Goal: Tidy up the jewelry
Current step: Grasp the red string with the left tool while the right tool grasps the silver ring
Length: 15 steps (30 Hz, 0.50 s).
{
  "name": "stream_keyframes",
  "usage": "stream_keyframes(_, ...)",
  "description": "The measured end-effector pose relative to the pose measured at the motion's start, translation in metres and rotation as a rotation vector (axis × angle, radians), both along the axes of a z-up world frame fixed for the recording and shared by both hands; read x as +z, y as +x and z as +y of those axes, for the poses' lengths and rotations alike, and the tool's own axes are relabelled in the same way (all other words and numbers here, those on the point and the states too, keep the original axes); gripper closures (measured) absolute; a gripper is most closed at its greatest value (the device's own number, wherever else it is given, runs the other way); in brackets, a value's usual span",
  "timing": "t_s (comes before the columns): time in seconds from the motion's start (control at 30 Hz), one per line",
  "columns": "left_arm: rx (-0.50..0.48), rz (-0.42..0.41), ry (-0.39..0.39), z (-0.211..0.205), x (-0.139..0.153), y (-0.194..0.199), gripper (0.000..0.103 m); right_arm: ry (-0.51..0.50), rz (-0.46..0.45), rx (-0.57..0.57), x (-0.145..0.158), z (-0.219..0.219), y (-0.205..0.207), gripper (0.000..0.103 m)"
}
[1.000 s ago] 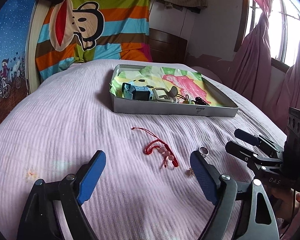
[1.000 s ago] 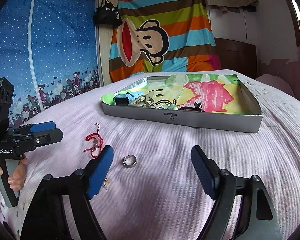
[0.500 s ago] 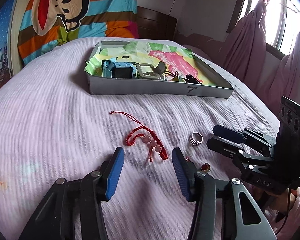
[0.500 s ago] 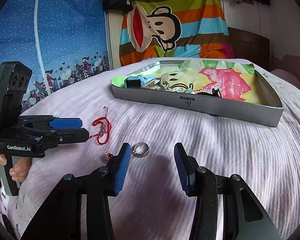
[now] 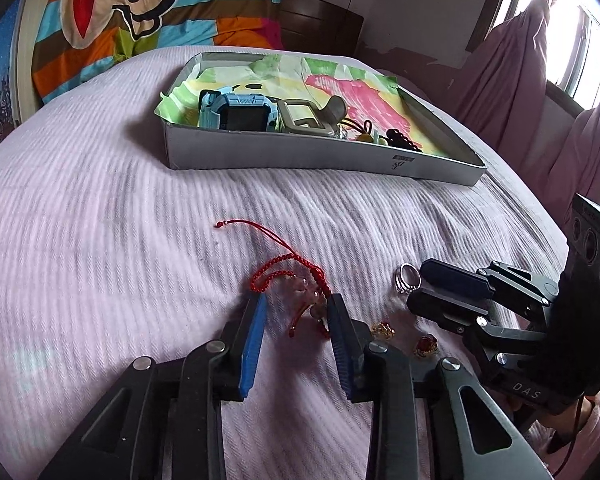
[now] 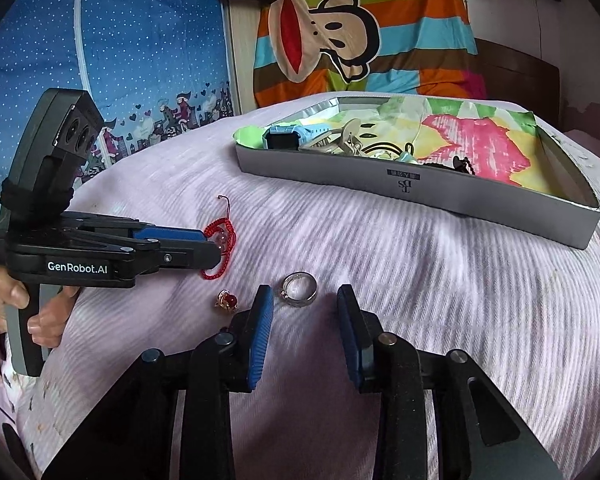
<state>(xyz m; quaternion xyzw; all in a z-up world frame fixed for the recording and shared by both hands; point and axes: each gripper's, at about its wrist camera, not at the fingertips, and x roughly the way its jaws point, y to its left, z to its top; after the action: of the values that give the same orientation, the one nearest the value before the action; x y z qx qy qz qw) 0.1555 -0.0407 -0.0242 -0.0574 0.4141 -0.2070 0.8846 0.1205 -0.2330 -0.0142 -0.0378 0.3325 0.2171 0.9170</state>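
Left-wrist view: a red cord bracelet (image 5: 296,280) with pale beads lay on the lilac bedspread (image 5: 100,240), its beaded end between the blue pads of the left gripper (image 5: 296,312), whose jaws stood narrowly apart and had not closed on it. Just to its right sat a silver ring (image 5: 409,278), touching or nearly touching the tips of the right gripper (image 5: 428,286); from this side its jaws looked almost together. Two small gold ornaments with red stones (image 5: 426,346) rested near the left gripper's right finger.

From the right wrist, the silver ring (image 6: 299,286) lay just ahead of the right gripper (image 6: 305,296), in the gap between its partly open fingers, ungrasped. One red-stone ornament (image 6: 227,300) lay just to the left, and the left gripper (image 6: 216,246) reached the red cord bracelet (image 6: 222,240).

Farther up the bed stood a shallow grey box (image 6: 420,188) lined with bright paper, holding a blue watch (image 6: 288,136) and other trinkets. A striped monkey-print cloth (image 6: 360,36) hung behind.
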Motion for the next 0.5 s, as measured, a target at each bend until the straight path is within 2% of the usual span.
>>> stream_keyframes(0.17,-0.009,0.005,0.017,-0.004,-0.001,0.001,0.077,-0.003,0.022,0.001,-0.003,0.002,0.004,0.076)
stream_keyframes(0.3,-0.002,0.022,0.003,-0.003,-0.004,0.004,0.091,0.002,0.037,0.000,-0.004,0.001,0.007,0.076)
stream_keyframes(0.5,0.003,0.017,-0.036,0.000,-0.007,0.003,0.095,-0.002,0.060,-0.001,-0.008,0.003,0.012,0.076)
